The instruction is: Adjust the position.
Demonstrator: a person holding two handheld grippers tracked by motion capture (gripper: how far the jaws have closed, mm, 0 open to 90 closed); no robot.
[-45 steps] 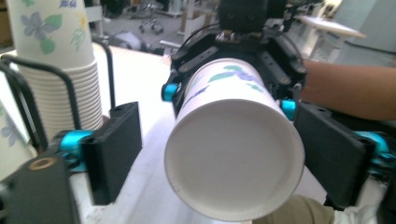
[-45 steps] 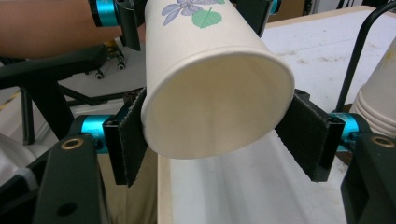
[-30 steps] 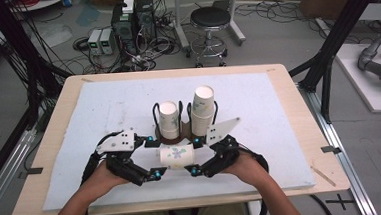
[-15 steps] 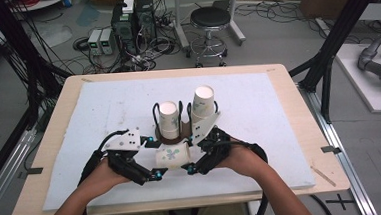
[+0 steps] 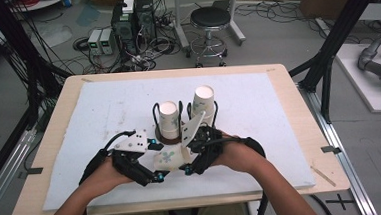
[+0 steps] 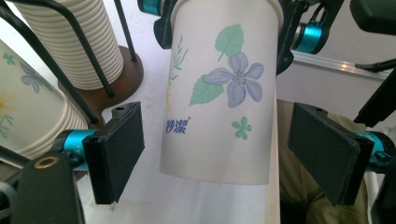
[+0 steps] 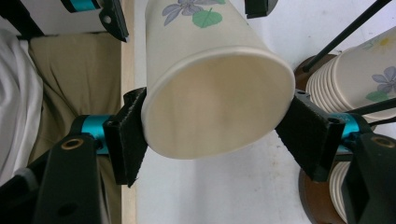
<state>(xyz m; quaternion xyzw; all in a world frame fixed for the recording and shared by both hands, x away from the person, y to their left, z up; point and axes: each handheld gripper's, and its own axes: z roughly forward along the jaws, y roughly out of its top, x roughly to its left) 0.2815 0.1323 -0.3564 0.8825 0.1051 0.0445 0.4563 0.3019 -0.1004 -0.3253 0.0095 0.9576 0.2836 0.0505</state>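
1. The left tongs (image 5: 157, 176) sit at about 7 o'clock on the desk (image 5: 58, 195), low near its front edge. Their jaws have just been closing a little, yet in the left gripper view the pads (image 6: 116, 149) stand clear of the cup on both sides, so they are released, with the cup's closed end between them.
2. The flowered paper cup (image 5: 169, 158) lies on its side in the air between the two hands, at about 6 o'clock on the white mat (image 5: 279, 112). In the left gripper view its blue flower and green leaves face the camera (image 6: 224, 93).
3. The right tongs (image 5: 188, 168) are clenched on the cup's open rim; in the right gripper view both black pads (image 7: 128, 140) press against the mouth (image 7: 219, 107), squeezing it slightly oval.
4. Behind the hands, near the middle of the mat, a wire holder carries a stack of cups (image 5: 169, 120) on a brown base.
5. Just at its 3 o'clock, a second stack (image 5: 203, 102) stands tilted in its own wire holder.
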